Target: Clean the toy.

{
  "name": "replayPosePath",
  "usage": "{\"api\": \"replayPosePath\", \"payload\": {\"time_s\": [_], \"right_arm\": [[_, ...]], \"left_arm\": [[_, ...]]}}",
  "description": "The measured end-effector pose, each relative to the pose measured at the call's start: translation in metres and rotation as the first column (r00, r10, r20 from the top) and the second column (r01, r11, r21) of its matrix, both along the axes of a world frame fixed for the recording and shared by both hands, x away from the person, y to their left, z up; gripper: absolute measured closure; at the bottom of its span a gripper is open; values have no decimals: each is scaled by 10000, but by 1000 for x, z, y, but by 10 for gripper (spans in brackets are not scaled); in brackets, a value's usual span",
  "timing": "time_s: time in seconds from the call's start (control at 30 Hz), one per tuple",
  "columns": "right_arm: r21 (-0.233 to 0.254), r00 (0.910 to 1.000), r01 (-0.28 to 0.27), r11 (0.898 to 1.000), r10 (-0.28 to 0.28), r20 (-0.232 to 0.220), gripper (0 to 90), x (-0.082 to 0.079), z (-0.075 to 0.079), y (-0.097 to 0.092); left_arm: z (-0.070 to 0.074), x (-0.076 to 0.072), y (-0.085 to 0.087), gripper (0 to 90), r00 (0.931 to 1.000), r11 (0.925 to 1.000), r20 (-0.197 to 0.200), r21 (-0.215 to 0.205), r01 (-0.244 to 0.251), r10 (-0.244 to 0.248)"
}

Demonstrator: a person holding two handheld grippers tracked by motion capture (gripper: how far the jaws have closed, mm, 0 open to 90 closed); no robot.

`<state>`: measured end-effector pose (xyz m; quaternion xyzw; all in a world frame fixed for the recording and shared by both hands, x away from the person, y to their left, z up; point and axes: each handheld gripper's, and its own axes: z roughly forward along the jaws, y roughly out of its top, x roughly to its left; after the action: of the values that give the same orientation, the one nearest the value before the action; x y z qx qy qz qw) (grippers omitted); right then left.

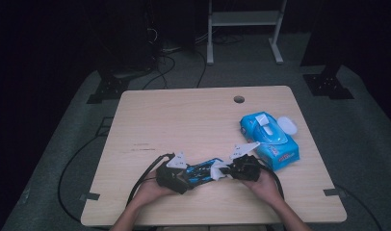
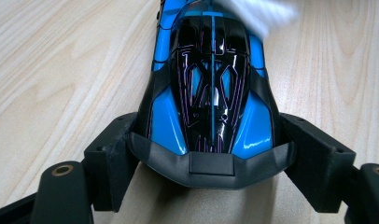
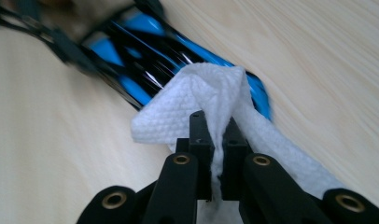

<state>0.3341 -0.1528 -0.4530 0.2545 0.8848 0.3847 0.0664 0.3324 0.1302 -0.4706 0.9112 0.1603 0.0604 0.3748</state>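
Light wood table [image 1: 184, 120] — toy car [image 1: 203, 169], blue wipes pack [image 1: 273, 139] on it.

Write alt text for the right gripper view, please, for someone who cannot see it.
The right gripper, its black jaws shut on a white wipe, presses the wipe against a blue and black toy car lying on a light wooden table.

Glossy blue-black plastic toy car [image 2: 211, 88], embossed white cloth wipe [image 3: 187, 107], matt pale wood-grain table [image 1: 184, 120]

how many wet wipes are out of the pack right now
1: a white wipe pinched in the right gripper, lying on the blue toy car held by the left gripper. Others may be hidden inside the blue pack.
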Motion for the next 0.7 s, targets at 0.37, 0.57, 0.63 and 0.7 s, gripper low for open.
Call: {"api": "replayPosePath", "payload": {"time_s": [0.37, 0.57, 0.63, 0.7], "right_arm": [[201, 9963, -853, 9962, 851, 108, 860, -5, 0, 28], [-131, 9998, 124, 9998, -122, 166, 860, 7, -2, 5], [-61, 9993, 361, 9993, -361, -74, 860, 12, -5, -1], [-42, 9991, 415, 9991, -415, -57, 860, 14, -5, 0]], "left_arm": [[0, 0, -2, 239, 10000, 10000, 34, 63, -3, 2], [0, 0, -1, 239, 10000, 10000, 44, 86, 21, -21], [0, 0, -2, 239, 10000, 10000, 50, 75, 16, -16], [0, 0, -1, 238, 10000, 10000, 20, 75, 9, -9]]}}
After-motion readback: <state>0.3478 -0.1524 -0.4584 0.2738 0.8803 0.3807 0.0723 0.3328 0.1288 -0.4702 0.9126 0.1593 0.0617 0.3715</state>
